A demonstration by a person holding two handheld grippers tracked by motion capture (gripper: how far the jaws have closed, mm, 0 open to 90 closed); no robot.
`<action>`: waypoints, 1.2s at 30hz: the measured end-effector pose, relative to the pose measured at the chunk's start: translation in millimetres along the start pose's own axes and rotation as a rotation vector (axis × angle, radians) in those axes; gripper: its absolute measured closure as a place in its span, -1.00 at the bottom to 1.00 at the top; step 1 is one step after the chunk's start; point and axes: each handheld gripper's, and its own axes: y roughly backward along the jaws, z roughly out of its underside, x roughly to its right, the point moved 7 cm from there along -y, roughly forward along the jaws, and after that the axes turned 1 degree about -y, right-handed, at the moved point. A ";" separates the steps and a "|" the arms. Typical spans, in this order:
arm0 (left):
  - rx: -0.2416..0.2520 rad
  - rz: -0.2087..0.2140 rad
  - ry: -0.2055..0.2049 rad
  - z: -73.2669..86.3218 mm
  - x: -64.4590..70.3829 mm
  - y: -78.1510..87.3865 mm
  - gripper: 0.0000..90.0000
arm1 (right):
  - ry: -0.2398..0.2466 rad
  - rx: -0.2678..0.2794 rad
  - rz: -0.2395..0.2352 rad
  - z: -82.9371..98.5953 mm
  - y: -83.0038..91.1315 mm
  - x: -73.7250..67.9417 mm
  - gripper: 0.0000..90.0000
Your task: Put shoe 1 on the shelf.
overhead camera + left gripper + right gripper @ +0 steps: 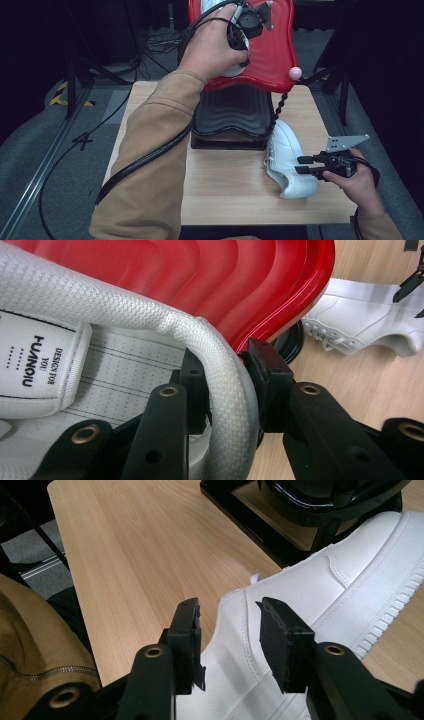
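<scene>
Wooden tabletop (225, 190) carries a two-tier shoe rack: red wavy upper tray (277, 45) at the far side, black lower tray (235, 112) under it, on a twisted black post with a pink knob (295, 73).

Left tongs (245, 47) are up at the red tray, clenched on the padded collar of the white shoe on the rack (220, 365); one jaw sits inside the opening, the other outside against the heel rim. Right tongs (304, 165) are low at the near right, jaws apart and straddling the heel of the second white shoe (287, 160), not closed on it. That shoe lies on its side on the tabletop, just right of the black tray, sole edge toward the near right.

Risks, biggest first:
- Rack is tall and light-looking; a push or pull from the left arm on the red tray could rock or tip it, maybe onto the shoe below.
- Collar grip is thin, soft fabric only; the shoe's weight could peel it out of the left tongs and drop it off the tray's edge.
- Left cable (145, 160) trails across the forearm near the black tray; could snag the tray's corner.
- Right tongs closing on smooth, rounded heel leather may skid off or shove the shoe toward the tabletop's edge.

Writing: tongue label (37, 360) inside the held shoe reads "HUANQIU" and "DESIGN FOR YOU", black on white. No other legible text.
</scene>
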 end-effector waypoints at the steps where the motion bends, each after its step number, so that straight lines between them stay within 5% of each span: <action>1: 0.009 -0.003 0.004 -0.3 -0.6 0.4 0.48 | 0.001 -0.001 0.000 0.0 -0.1 0.1 0.35; 9: 0.041 0.000 0.038 0.4 2.4 6.5 0.04 | 0.002 -0.002 0.000 -0.1 -0.3 0.3 0.35; 20: 0.165 -0.019 0.028 -1.1 13.3 35.7 -0.18 | 0.009 0.004 0.005 -1.7 0.5 -0.8 0.34; 27: 0.344 0.006 0.024 4.6 31.9 58.1 -0.24 | 0.012 0.020 0.016 -3.2 4.4 0.4 0.34; 28: 0.344 0.006 0.024 4.6 31.9 58.1 -0.24 | 0.012 0.022 0.016 -3.7 4.6 0.5 0.34; 30: 0.428 0.053 0.037 10.4 43.9 58.1 -0.24 | 0.012 0.026 0.017 -4.7 4.4 0.8 0.34; 36: 0.506 0.112 0.045 25.3 62.9 45.8 -0.24 | 0.008 0.019 0.019 -2.1 2.9 0.8 0.34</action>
